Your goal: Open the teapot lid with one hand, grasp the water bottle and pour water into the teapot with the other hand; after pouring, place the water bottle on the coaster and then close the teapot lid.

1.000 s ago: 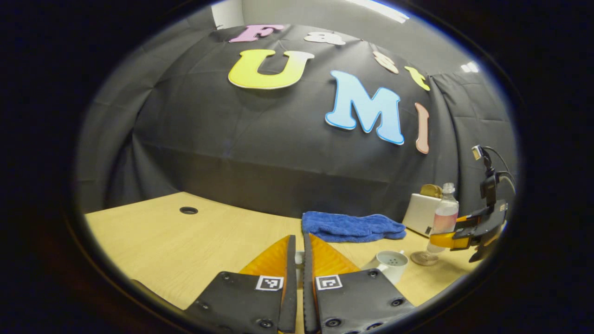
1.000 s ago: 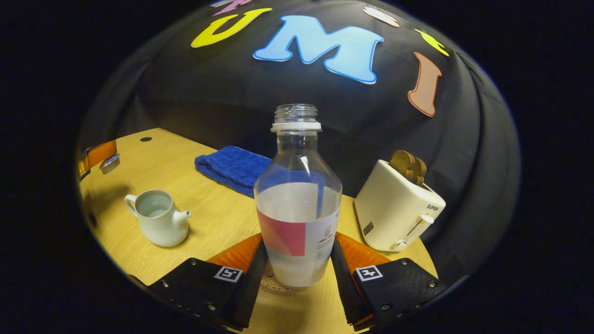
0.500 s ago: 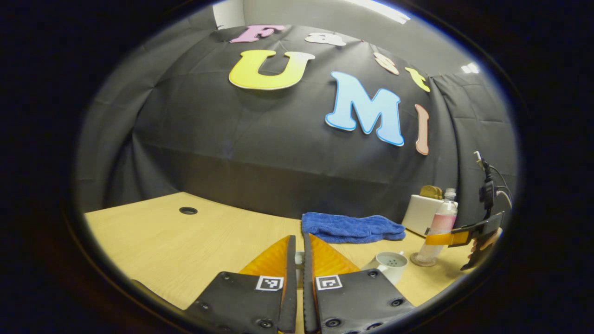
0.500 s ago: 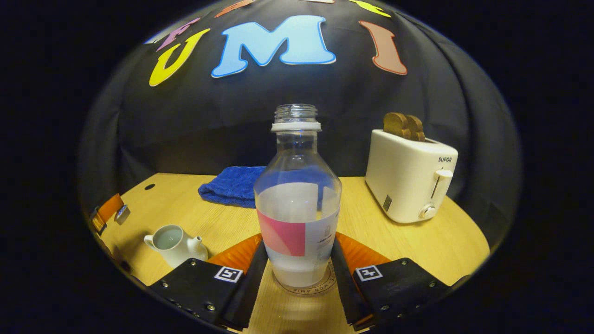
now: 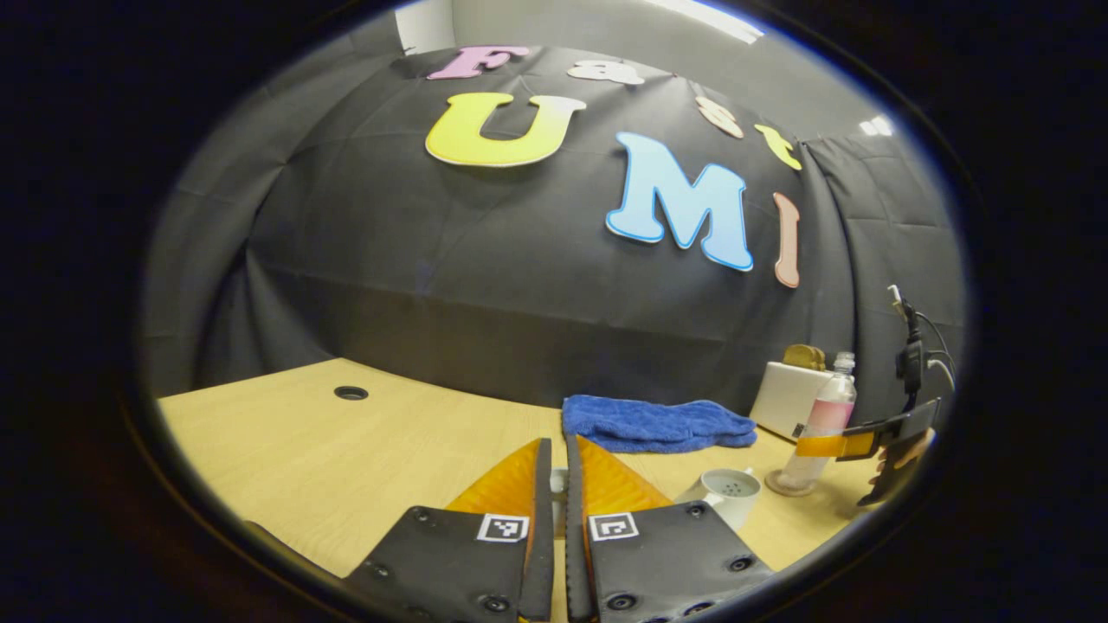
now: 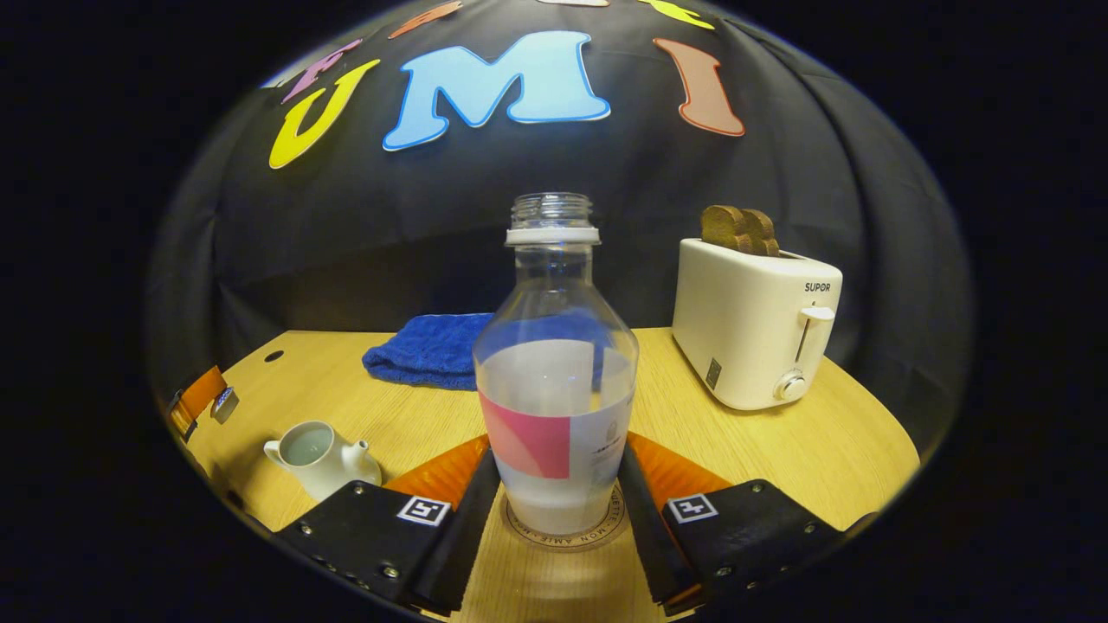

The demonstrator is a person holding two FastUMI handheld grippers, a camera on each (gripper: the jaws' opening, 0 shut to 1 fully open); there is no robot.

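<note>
Right gripper (image 6: 554,493) clamped on upright water bottle (image 6: 554,381), frame centre, standing on coaster (image 6: 561,536). Left gripper (image 5: 554,484) pinching teapot lid (image 5: 558,483). Open teapot (image 6: 320,454) lower left.

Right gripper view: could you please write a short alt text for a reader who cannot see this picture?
The right gripper is shut on an uncapped water bottle, partly full, standing upright on a round coaster on a wooden table. To the left stands a white teapot without its lid; behind lie a blue towel and a white toaster.
</note>
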